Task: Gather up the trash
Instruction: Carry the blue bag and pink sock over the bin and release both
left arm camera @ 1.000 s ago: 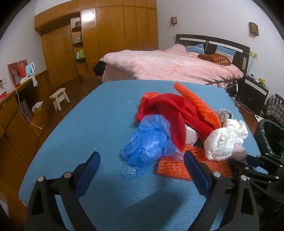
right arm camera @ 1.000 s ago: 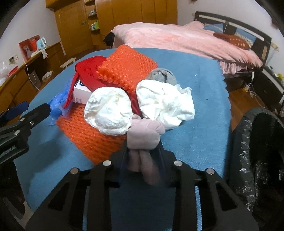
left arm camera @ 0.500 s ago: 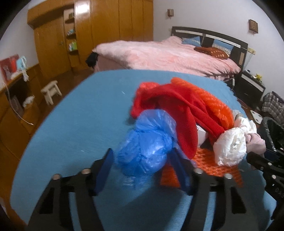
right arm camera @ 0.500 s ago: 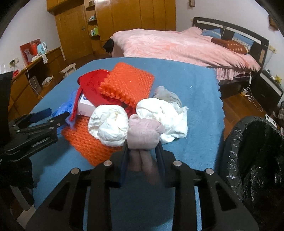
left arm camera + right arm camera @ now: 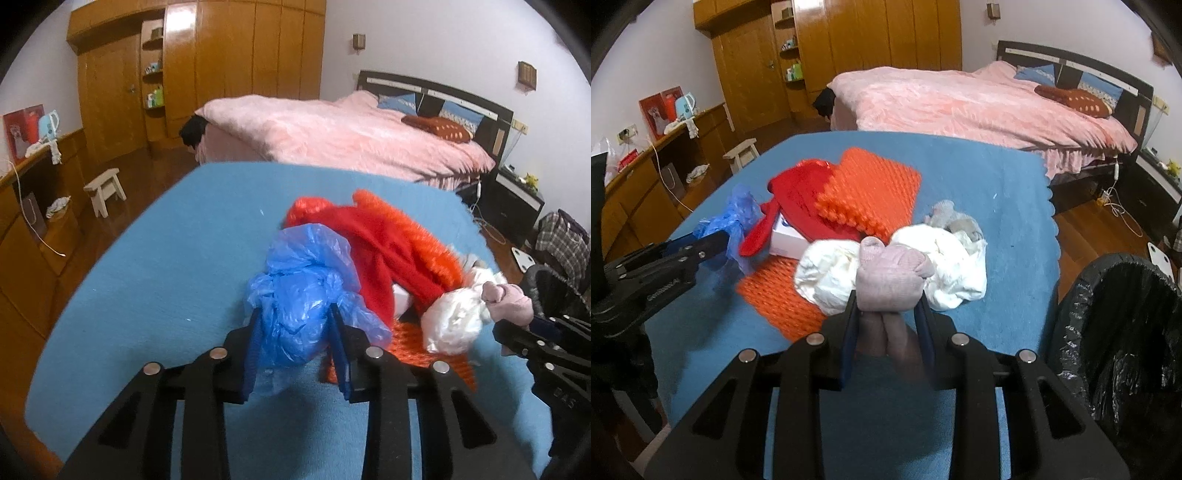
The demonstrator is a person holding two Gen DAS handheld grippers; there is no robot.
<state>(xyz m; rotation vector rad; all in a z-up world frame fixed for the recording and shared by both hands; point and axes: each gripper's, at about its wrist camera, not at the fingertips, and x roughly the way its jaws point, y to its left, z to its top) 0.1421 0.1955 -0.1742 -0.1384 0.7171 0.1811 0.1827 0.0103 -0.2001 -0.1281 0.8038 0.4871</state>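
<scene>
A pile of trash lies on the blue-covered table (image 5: 177,229). My left gripper (image 5: 295,314) has a crumpled blue plastic bag (image 5: 306,273) between its jaws; they are closing and both pads press its sides. In the right wrist view this same gripper (image 5: 716,240) holds the bag (image 5: 738,210) at the pile's left edge. My right gripper (image 5: 887,299) is shut on a rolled pink cloth bundle (image 5: 890,269), raised a little above the table. A bin with a black liner (image 5: 1108,332) stands to its right.
The pile holds a red bag (image 5: 798,192), orange bumpy sheets (image 5: 879,184), a white box (image 5: 790,240), two white crumpled bags (image 5: 960,266) and a grey cloth (image 5: 945,214). Beyond the table are a pink bed (image 5: 332,133), a wooden wardrobe and a small stool (image 5: 107,188).
My left gripper came forward around the blue bag and its jaws closed from wide apart onto it. My right gripper rose a little, still holding the pink bundle.
</scene>
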